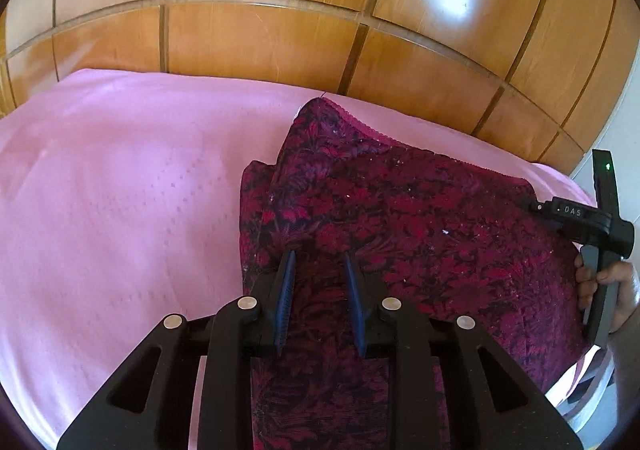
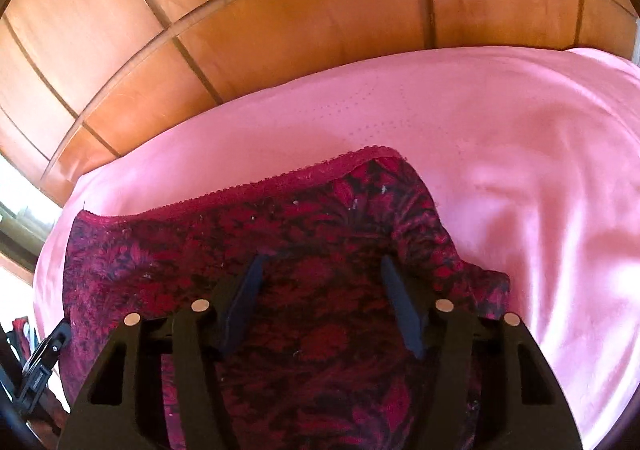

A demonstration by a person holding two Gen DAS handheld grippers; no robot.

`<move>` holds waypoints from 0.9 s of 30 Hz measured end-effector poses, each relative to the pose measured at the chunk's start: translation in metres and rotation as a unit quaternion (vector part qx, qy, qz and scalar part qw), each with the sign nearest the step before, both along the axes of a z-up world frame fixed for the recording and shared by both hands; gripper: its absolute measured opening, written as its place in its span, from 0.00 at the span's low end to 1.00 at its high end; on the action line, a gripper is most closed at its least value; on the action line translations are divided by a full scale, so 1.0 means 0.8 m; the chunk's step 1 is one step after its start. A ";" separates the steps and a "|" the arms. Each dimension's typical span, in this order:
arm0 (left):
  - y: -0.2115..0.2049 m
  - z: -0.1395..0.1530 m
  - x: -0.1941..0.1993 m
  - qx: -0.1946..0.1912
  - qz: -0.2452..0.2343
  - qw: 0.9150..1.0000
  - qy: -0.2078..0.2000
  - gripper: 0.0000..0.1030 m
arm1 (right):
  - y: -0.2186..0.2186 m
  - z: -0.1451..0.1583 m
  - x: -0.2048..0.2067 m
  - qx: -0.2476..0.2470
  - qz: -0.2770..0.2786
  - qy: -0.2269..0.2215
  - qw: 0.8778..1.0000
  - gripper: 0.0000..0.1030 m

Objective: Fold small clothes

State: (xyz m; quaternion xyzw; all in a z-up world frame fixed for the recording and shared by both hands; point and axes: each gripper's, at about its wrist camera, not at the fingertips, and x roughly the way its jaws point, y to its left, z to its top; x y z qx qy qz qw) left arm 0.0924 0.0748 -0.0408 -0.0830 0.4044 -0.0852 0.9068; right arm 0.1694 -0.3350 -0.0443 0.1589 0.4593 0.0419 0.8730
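Work surface is a bed with a plain pink sheet (image 1: 120, 190), faint dotted weave in it, mostly smooth with soft creases on the side seen in the right wrist view. Behind it a glossy orange-brown wooden headboard or panel wall (image 1: 260, 38) split into rectangles by thin grooves, window glare on it. Bright strip of daylight at the far left edge of the right wrist view. The garment (image 1: 420, 234) is a small dark red and black floral-print piece with a scalloped red lace trim (image 2: 280, 180) along its far edge; it lies on the sheet toward the near side of the bed. Long axis runs roughly across both views, parallel to the trim; trim edge faces the headboard, narrower part trails toward the cameras under the tools. One far corner is peaked up, not flat. Left gripper (image 1: 320, 262): jaws parted a narrow way, blue pads over the cloth, fabric visible between them, pads not pressing it. Right gripper (image 2: 322, 264): jaws clearly wider apart, over the garment's middle, nothing pinched. In the left wrist view the right tool's body shows at the right edge with a hand (image 1: 616, 290) on its handle.
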 end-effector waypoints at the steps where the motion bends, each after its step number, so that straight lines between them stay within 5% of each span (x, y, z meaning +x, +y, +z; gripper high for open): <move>1: 0.001 0.003 -0.001 -0.001 0.001 1.000 0.002 0.23 | 0.000 0.003 0.000 0.002 0.001 0.001 1.000 0.60; 11: -0.012 0.037 -0.034 -0.001 -0.008 1.000 -0.030 0.23 | -0.081 0.055 -0.064 0.095 -0.037 -0.066 0.993 0.74; 19: -0.056 0.027 -0.046 0.011 -0.055 0.998 -0.014 0.23 | -0.128 -0.018 -0.085 0.186 -0.041 0.000 0.982 0.74; 27: -0.077 0.024 -0.054 0.019 -0.079 0.997 -0.013 0.23 | -0.105 -0.042 -0.144 0.238 0.039 0.019 0.970 0.75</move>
